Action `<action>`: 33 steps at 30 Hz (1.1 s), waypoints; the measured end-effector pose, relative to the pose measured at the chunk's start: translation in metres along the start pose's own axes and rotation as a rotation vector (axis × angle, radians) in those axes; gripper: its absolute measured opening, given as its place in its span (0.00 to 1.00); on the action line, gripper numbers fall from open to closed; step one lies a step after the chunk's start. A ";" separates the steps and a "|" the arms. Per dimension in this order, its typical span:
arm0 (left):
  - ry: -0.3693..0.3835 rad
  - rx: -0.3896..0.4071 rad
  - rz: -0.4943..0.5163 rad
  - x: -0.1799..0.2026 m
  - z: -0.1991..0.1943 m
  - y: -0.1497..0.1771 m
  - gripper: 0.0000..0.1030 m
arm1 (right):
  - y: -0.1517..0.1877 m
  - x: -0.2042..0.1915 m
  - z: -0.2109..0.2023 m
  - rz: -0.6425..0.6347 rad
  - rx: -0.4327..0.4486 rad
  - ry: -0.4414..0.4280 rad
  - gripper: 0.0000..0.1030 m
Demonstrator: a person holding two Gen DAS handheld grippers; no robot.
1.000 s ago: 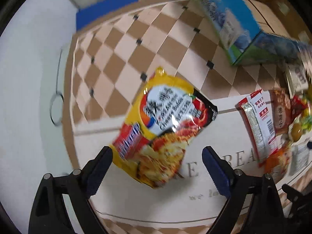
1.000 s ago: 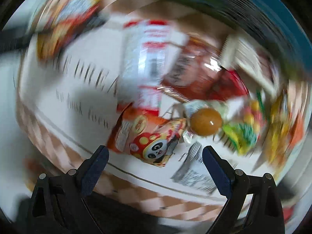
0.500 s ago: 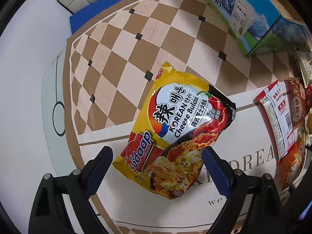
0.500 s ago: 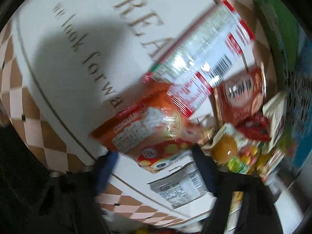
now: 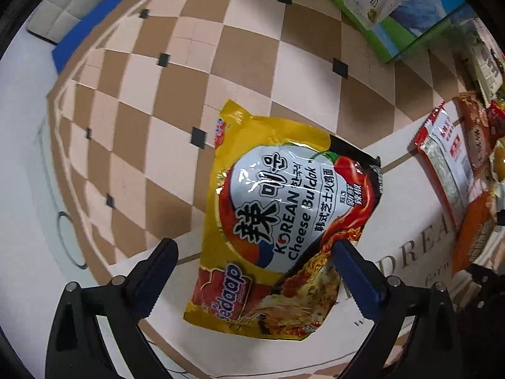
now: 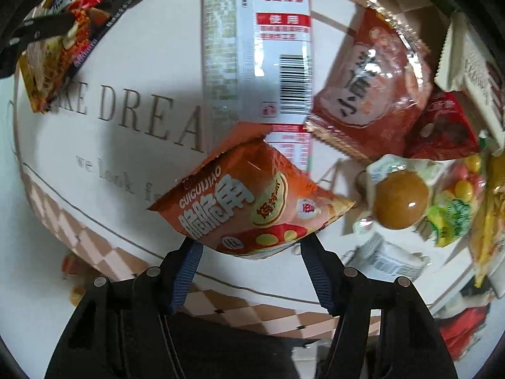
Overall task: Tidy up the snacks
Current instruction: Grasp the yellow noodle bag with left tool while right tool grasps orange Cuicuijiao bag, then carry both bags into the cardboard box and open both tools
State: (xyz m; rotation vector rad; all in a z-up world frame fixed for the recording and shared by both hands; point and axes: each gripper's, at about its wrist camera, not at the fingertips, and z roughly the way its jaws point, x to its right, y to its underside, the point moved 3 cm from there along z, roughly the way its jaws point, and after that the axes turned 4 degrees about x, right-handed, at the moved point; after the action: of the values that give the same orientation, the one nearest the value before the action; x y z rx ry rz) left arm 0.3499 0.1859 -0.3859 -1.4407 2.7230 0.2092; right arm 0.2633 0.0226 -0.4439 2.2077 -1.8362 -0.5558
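Task looks barely begun, judging by the layout. The snacks lie loose on the checkered tablecloth (image 5: 240, 72), w/ no sorted row or group to be seen, and most of them sit in one jumble at the right side of the cloth.

Left gripper (image 5: 252, 281) has its jaws wide, straddling the near end of the yellow noodle packet (image 5: 284, 221), which lies flat by itself, half on the checks and half on the white lettered panel (image 6: 132, 72). Nothing is clamped; the blue pads stand either side of the pack, not clearly touching it.

Right gripper (image 6: 249, 268) also has its jaws spread, w/ the orange chip bag (image 6: 249, 202) sitting at and just beyond its tips. The bag's near edge hides the fingertips, so whether the pads touch it can't be told. It looks like an approach to pick, not a firm hold yet.

Left to do, approx everything: chip bag, long red-and-white packet (image 6: 255, 47), brown-red pouch (image 6: 372, 91), small dark-red pack (image 6: 442, 129), round brown sweet (image 6: 401, 199), gummy bag (image 6: 457, 208) all unsorted.

View diffs: the left wrist cam alone shows the blue-green milk carton box (image 5: 394, 3) at the far right and the open cloth to the left. The right wrist cam alone shows the pile in detail, plus just a corner of the noodle packet at its far left.
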 end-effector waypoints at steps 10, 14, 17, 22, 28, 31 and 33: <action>-0.015 -0.009 -0.025 0.004 0.040 0.017 0.97 | -0.012 0.019 -0.015 0.025 0.014 -0.012 0.73; 0.025 0.000 -0.181 -0.002 0.043 0.034 0.91 | 0.010 0.033 -0.014 0.060 0.072 0.014 0.66; 0.045 -0.023 -0.285 -0.006 0.050 0.053 0.89 | 0.024 0.046 -0.019 0.115 0.102 -0.010 0.53; 0.043 -0.061 -0.387 -0.004 0.065 0.082 0.88 | 0.045 0.086 -0.027 0.227 0.134 -0.064 0.47; 0.028 -0.067 -0.395 -0.004 0.088 0.089 0.94 | 0.060 0.127 -0.023 0.305 0.130 -0.143 0.49; 0.060 -0.071 -0.388 -0.006 0.096 0.082 0.95 | 0.063 0.131 -0.020 0.311 0.126 -0.151 0.61; 0.070 -0.063 -0.379 -0.011 0.102 0.084 0.91 | 0.071 0.139 -0.023 0.294 0.136 -0.140 0.62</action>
State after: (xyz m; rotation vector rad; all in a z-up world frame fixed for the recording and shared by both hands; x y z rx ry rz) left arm 0.2857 0.2564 -0.4777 -1.9767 2.4463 0.2289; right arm 0.2299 -0.1289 -0.4157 1.9660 -2.2814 -0.5526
